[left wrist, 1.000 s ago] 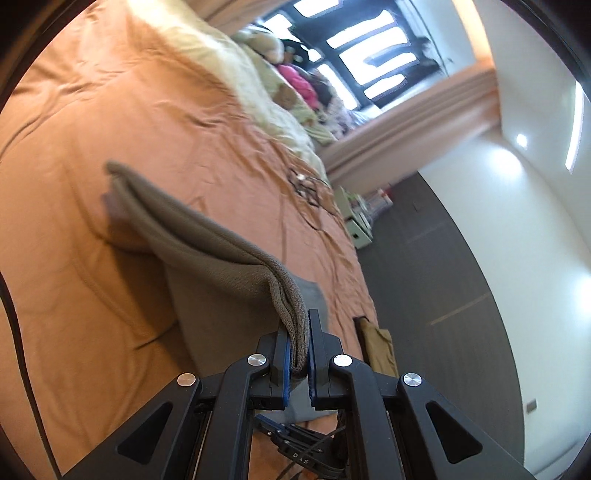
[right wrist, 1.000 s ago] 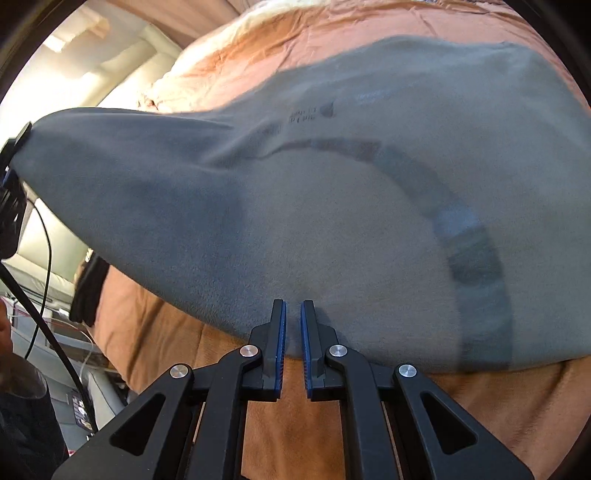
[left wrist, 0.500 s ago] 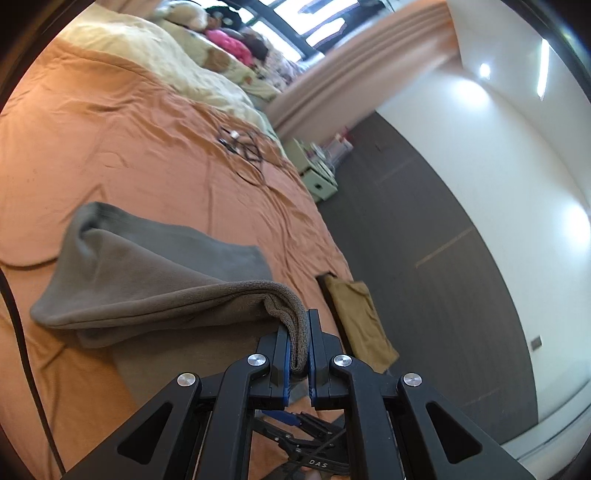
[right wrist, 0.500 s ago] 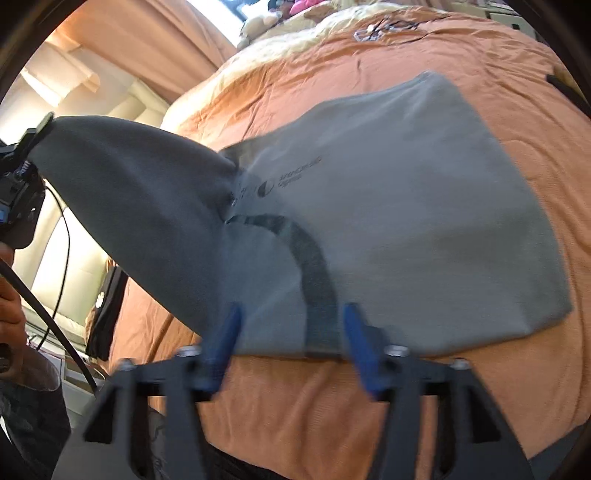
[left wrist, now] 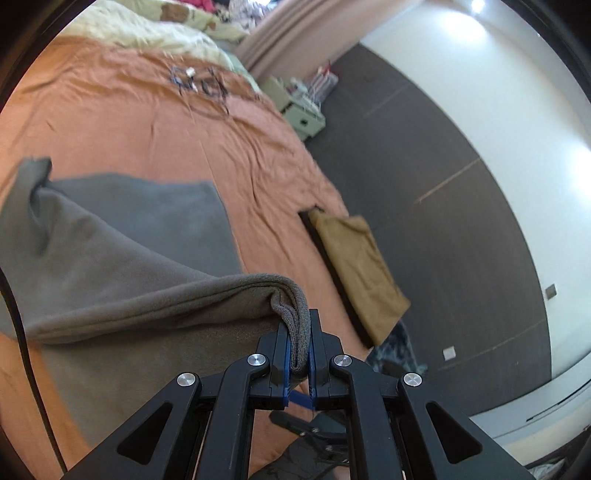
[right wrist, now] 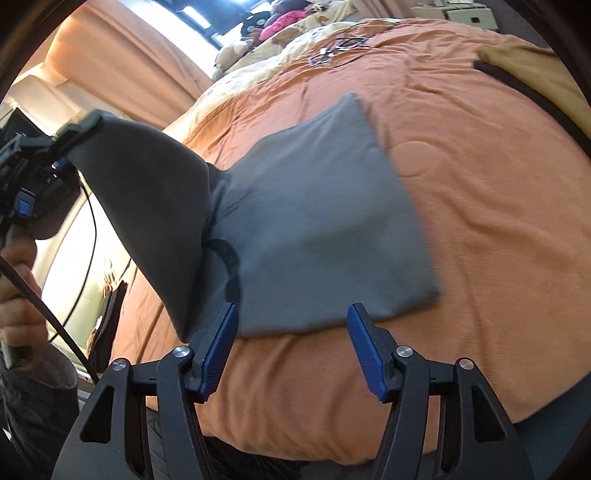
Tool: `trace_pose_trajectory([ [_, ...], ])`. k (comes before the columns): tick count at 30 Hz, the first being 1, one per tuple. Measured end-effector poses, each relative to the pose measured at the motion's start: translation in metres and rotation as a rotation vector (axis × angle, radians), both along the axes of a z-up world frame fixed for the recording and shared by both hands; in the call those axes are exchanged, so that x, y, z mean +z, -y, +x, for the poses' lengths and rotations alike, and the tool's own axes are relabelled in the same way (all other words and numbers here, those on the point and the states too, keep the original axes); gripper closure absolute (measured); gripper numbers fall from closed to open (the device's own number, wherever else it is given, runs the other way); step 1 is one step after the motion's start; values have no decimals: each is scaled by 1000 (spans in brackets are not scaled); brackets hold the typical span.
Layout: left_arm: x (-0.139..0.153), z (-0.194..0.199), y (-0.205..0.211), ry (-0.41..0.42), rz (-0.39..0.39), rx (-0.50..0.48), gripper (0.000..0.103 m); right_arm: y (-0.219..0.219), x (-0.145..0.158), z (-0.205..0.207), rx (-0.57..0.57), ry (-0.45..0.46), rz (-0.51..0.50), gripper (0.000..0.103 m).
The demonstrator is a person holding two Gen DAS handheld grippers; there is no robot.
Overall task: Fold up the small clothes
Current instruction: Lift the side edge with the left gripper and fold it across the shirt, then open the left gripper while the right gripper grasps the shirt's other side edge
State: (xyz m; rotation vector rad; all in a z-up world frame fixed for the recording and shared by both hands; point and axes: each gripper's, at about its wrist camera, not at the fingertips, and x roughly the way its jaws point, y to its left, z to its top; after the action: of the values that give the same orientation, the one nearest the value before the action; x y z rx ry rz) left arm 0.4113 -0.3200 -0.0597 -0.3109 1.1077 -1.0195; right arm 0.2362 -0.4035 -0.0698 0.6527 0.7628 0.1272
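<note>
An orange bedspread (right wrist: 480, 206) is filling most of both views, wrinkled and stretching back toward pale yellow bedding (left wrist: 147, 33) near the window. A grey garment (right wrist: 325, 236) is lying on the bedspread, its far part spreading flat while its near part is rising off the bed in a fold. A mustard-brown cloth (left wrist: 358, 266) is draping over the bed's edge, above the dark floor (left wrist: 443, 229). The left gripper (left wrist: 298, 345) is clamping a bunched corner of the grey garment between its blue pads, holding that corner up so the fabric is hanging in a slope toward the bed. The right gripper (right wrist: 291, 345) is hovering just above the garment's near edge with its jaws spread wide, gripping nothing. A tangle of thin cables (left wrist: 199, 83) is sitting far up the bedspread.
</note>
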Motion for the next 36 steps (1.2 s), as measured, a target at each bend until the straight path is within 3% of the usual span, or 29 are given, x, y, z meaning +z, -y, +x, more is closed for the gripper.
trace_pose_trajectory([
  [9,-59,-17,59,-58,129,-78,95,24,-2,-26,-23,-33,-4,43],
  [11,-68,-17,66,-84,135,-86,87,24,-3,-27,-17,-39,-12,43],
  [13,-75,-15,69,-113,131,-100,62,23,-2,-27,-11,-42,-17,43],
  [15,-75,-16,63,-109,128,-87,45,22,0,-27,-1,-40,-26,43],
  [16,-74,-16,58,-94,131,-74,41,21,3,-28,5,-37,-38,43],
  [20,-73,-10,28,-61,171,-22,41,20,8,-18,31,-30,-87,45],
  [22,-75,-8,8,-35,215,16,41,17,12,-15,41,-33,-123,56],
  [30,-92,-7,-68,-8,341,176,41,6,27,22,111,-58,-245,72],
  [36,-116,0,-119,-65,411,309,41,-11,31,59,187,-125,-355,77],
])
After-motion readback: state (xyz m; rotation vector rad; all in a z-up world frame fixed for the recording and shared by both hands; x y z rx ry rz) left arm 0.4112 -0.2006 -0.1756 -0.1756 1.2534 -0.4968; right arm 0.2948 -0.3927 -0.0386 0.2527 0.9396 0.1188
